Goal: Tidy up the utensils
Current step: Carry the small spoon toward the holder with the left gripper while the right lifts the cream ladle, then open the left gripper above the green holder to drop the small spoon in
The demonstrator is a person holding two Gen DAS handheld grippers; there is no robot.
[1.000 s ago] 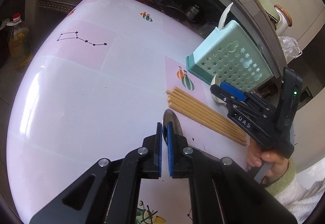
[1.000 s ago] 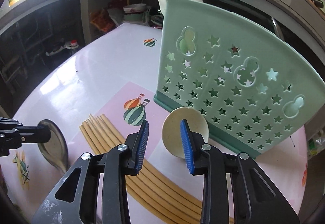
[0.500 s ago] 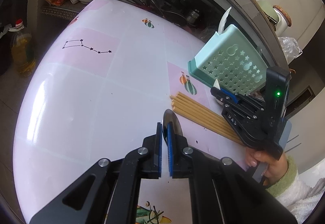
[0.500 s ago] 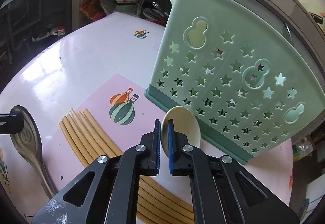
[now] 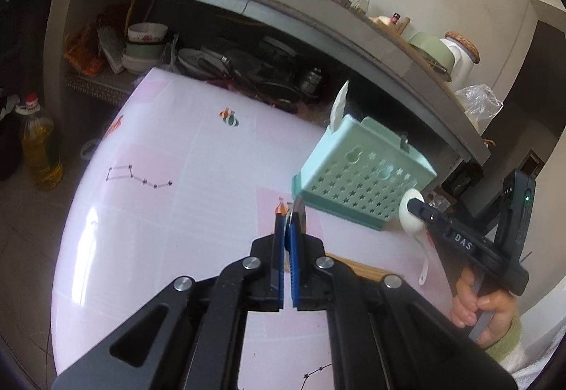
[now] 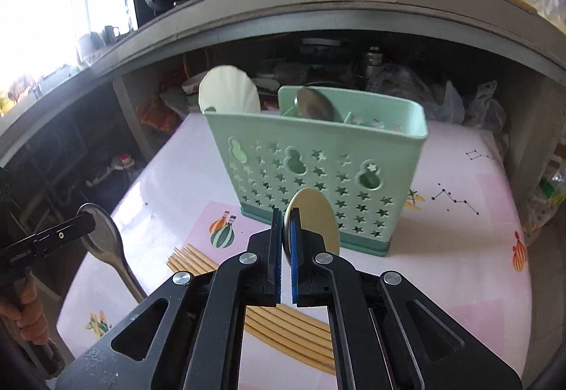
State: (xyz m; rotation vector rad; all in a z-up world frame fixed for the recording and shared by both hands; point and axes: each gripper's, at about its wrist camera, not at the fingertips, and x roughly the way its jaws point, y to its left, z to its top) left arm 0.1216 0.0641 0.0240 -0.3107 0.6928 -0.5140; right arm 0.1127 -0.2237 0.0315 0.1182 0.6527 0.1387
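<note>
A round table [image 6: 198, 178] under a glossy pink-and-white cloth printed with constellations carries everything that matters here. Toward its far side stands the mint-green plastic utensil caddy [image 6: 318, 163] with star and gourd cut-outs, upright, already holding a pale scallop-edged scoop [image 6: 228, 89] at one end and a metal spoon bowl [image 6: 315, 105] poking above its rim. A row of tan bamboo chopsticks [image 6: 283, 326] lies flat on the cloth, nearer than the caddy and partly under the right gripper.

The step in hand looks like the carry: both spoons appear lifted clear of the cloth and not yet in the caddy. The next move probably calls for raising each one above the rim, then tipping it handle-down into a free compartment — without knocking the light caddy over.

The right gripper [image 6: 286, 245] is clamped on the bowl edge of a cream ceramic soup spoon [image 6: 315, 223], held in front of the caddy's face; its jaws have just been closing on it. The left gripper [image 5: 287, 238] is pinched tight on the bowl of a dull grey metal spoon [image 6: 102, 234] — its handle hangs down toward the table.
</note>
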